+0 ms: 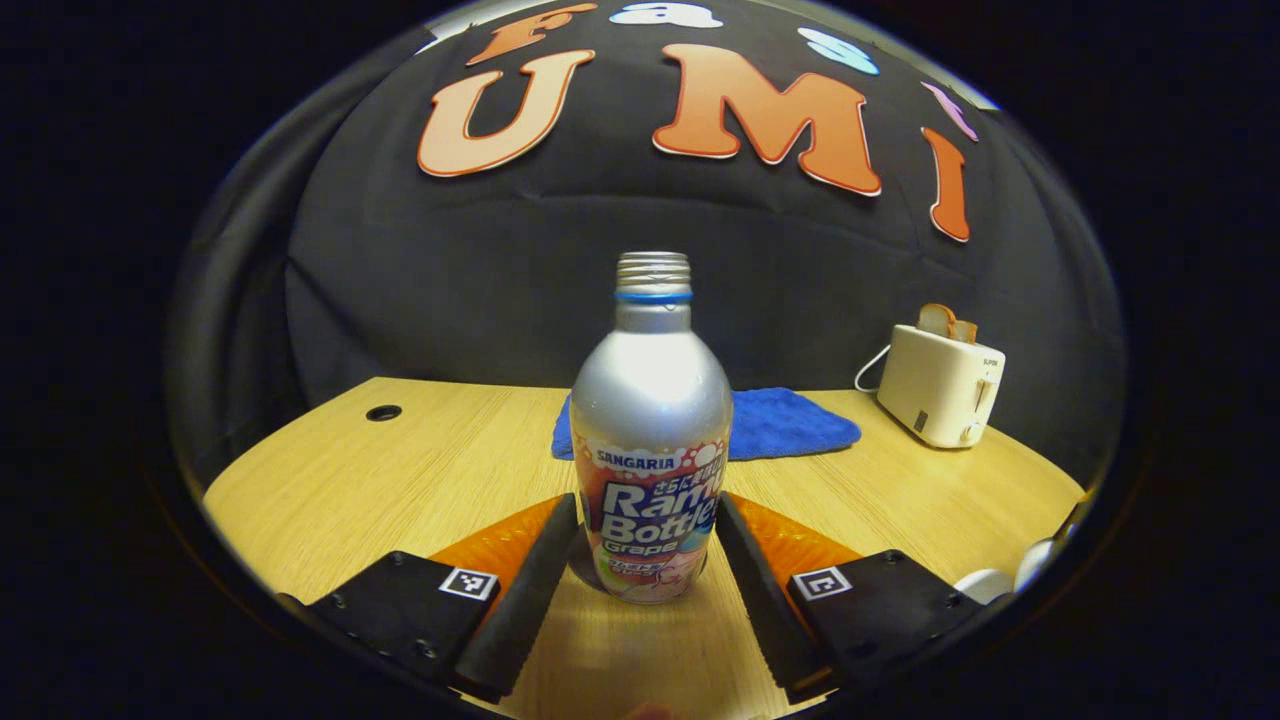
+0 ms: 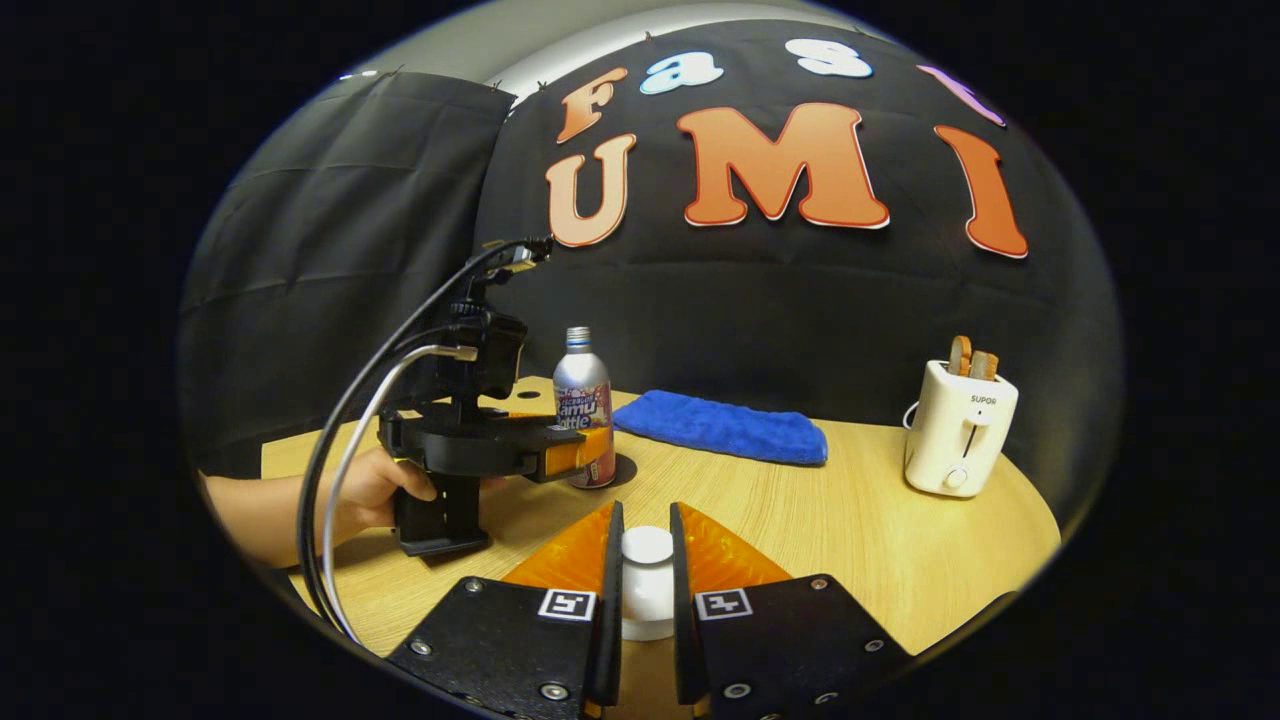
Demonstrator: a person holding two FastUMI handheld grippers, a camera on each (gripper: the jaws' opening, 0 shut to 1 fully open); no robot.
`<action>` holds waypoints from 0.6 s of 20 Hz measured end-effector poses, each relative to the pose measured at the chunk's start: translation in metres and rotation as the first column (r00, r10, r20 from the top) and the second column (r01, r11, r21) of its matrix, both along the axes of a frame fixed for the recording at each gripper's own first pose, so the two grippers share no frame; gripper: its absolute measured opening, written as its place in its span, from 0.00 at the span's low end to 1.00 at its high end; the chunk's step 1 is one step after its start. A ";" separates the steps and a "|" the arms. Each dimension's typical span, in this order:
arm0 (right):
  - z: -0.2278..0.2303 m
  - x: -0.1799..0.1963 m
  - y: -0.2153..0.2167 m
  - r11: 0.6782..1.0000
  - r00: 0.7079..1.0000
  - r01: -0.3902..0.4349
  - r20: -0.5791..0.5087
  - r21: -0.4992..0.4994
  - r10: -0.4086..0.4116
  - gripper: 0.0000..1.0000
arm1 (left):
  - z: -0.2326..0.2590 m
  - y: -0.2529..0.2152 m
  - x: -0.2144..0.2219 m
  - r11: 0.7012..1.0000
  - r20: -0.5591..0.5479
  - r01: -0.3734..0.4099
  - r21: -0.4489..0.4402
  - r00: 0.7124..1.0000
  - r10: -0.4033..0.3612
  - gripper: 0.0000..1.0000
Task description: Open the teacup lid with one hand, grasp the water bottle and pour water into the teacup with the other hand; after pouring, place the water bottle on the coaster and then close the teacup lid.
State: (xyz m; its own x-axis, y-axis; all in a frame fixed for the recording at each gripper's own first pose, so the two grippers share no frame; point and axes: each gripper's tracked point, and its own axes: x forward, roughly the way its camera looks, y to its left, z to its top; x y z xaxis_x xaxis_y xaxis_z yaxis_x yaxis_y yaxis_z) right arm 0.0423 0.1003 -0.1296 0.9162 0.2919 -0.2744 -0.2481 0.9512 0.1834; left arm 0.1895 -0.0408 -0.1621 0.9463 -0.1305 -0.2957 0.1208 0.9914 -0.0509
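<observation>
Wooden table (image 1: 420, 470) bears "SANGARIA"-labelled water bottle (image 1: 650, 420); toaster (image 2: 958, 428) reads "SUPOR".

ahead: bottle (image 1: 650, 440) blocks | right: towel (image 1: 790, 423), toaster (image 1: 940, 385) | left: open table (image 1: 400, 470)

Light wooden tabletop (image 2: 880, 530) with a round cable hole (image 1: 383, 412) at ten o'clock, folded blue cloth (image 2: 722, 425) at twelve o'clock, white toaster (image 2: 958, 428) holding bread slices at two o'clock.

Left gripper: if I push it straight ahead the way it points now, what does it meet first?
The bottle. It stands upright between the open fingers of the left gripper, dead centre in its line. The blue cloth lies behind it; how far is unclear.
</observation>
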 end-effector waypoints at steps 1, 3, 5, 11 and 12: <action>-0.001 0.002 0.002 1.000 1.000 0.000 -0.002 0.000 0.000 0.22 | -0.001 0.000 -0.001 1.000 -0.001 0.002 0.029 1.000 -0.002 0.97; -0.005 0.005 0.005 1.000 1.000 0.002 -0.003 0.007 -0.002 0.22 | -0.005 0.000 -0.006 0.999 -0.022 0.011 0.038 1.000 -0.010 0.94; -0.008 0.008 0.006 1.000 1.000 0.007 -0.005 -0.001 -0.007 0.22 | -0.005 -0.004 -0.014 1.000 -0.033 0.027 0.014 0.999 -0.026 0.89; -0.025 0.013 0.015 1.000 1.000 0.010 -0.018 -0.005 -0.010 0.22 | 0.006 -0.008 -0.053 0.998 -0.003 0.053 0.016 0.999 -0.053 0.94; -0.028 0.015 0.014 1.000 1.000 0.018 -0.020 -0.013 -0.018 0.22 | 0.011 -0.008 -0.057 0.999 0.007 0.051 0.013 0.999 -0.051 0.93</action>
State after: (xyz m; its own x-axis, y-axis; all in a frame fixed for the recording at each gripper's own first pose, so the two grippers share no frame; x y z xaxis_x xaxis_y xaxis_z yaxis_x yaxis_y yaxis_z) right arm 0.0571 0.1145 -0.1573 0.9156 0.2722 -0.2960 -0.2277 0.9577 0.1762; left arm 0.1325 -0.0486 -0.1516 0.9406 -0.1744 -0.2912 0.1711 0.9846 -0.0370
